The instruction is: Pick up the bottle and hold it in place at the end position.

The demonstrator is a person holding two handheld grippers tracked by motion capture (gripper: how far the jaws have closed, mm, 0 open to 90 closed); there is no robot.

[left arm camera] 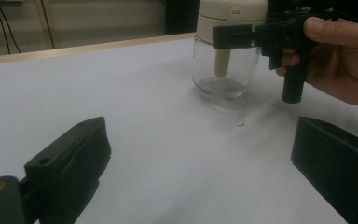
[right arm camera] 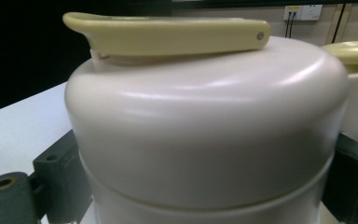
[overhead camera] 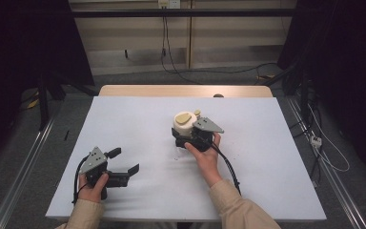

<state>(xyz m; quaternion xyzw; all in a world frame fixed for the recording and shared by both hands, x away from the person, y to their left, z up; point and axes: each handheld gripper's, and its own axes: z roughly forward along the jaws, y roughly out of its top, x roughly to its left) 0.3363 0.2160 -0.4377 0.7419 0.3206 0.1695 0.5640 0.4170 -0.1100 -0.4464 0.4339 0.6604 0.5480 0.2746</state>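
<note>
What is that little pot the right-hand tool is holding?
On the white table, just right of centre, the right gripper clasps a jar. Its clear glass body carries a domed cream lid with a pale yellow flip lever.

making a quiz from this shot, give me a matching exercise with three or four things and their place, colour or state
Things:
1. left gripper
2. right gripper
3. jar lid
4. jar body

Descriptions:
a. clear glass, looks empty
b. cream with a yellowish flap on top
c. open, holding nothing, near the table's front left
d. jaws closed around the jar just under its lid

Pairs: 1-c, 2-d, 3-b, 4-a
</note>
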